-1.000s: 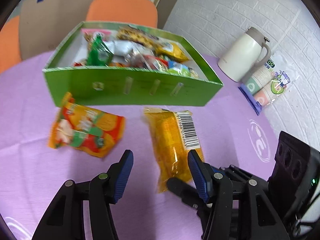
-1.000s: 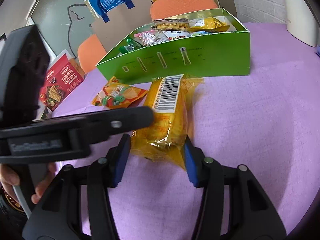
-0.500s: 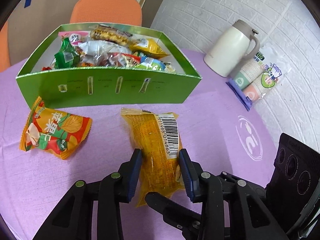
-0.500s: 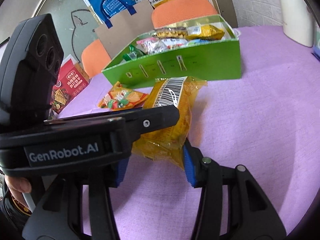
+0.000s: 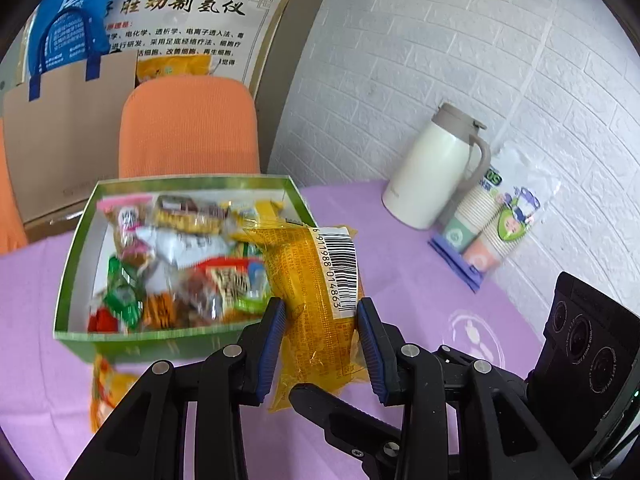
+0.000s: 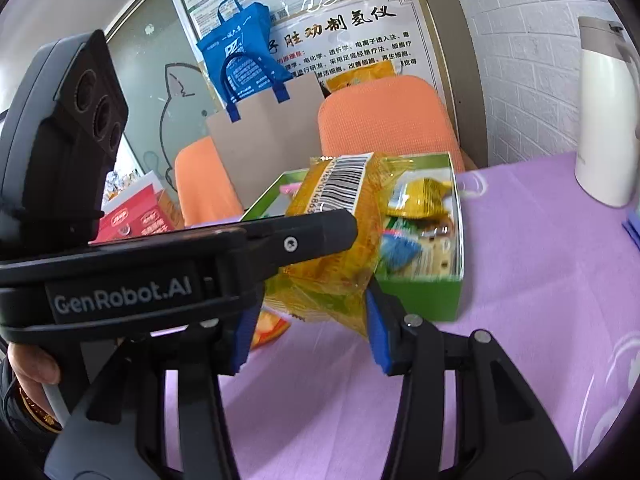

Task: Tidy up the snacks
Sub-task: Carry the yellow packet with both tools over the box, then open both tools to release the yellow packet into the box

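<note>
Left gripper (image 5: 322,322) clamped on the lower half of the yellow snack packet (image 5: 316,280), blue pads pressed against both sides, barcode facing up. Packet lifted off the purple tablecloth (image 5: 400,280), top end over the near right corner of the green box (image 5: 76,248) full of mixed snacks. Right gripper (image 6: 308,320) just beneath, blue fingers (image 6: 376,328) spread wide around the packet's bottom edge, gripping nothing. Another orange packet (image 5: 106,392) flat in front of the box. White jug (image 5: 432,176) and paper cups (image 5: 480,228) by the wall.
</note>
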{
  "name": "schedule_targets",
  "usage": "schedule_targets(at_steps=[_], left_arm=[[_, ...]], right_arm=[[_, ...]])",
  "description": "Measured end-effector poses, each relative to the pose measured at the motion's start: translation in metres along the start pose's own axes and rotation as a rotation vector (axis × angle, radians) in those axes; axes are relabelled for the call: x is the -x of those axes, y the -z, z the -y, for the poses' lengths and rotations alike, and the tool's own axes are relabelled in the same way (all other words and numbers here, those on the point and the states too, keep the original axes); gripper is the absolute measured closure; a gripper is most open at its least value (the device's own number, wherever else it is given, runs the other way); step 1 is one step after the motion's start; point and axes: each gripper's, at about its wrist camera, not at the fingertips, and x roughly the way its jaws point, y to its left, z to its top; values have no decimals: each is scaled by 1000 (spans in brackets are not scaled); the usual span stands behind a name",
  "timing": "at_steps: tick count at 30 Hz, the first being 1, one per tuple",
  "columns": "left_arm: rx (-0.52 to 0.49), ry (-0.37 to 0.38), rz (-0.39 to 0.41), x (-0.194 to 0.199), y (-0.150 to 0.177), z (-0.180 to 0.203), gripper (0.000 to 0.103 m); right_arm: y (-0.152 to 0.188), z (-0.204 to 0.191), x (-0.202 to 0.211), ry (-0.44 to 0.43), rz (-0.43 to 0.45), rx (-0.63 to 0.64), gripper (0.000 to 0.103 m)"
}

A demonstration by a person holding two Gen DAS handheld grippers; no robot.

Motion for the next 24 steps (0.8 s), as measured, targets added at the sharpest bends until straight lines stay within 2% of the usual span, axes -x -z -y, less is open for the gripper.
schedule_targets(at_steps=[8, 10, 11, 13, 14, 15, 17, 20, 24], left_arm=[[-3, -13, -22, -45, -41, -15, 66], [-5, -17, -28, -56, -45, -19, 66], [-11, -28, -27, -60, -46, -20, 64], [-36, -113, -31, -66, -45, -22, 37], [-39, -167, -25, -66, -42, -23, 14], [-38, -198, -4, -64, -40, -25, 9], [-36, -204, 8, -62, -35, -30, 9], [-1, -214, -22, -61, -28, -38, 9], [6, -225, -14, -46, -21, -41, 9]], right_arm=[[-27, 34, -32, 26, -9, 2, 53], [-28, 40, -40, 21, -2, 21, 49], [-26, 41, -44, 15, 0, 48, 40], [-22, 41, -49, 81, -10, 113, 23], [-18, 40, -47, 97, -4, 139, 17], [-15, 40, -45, 96, 5, 159, 15], [-11, 41, -43, 111, 6, 162, 10], [-8, 42, -40, 107, -13, 134, 10], [-7, 33, -27, 110, -11, 129, 10]])
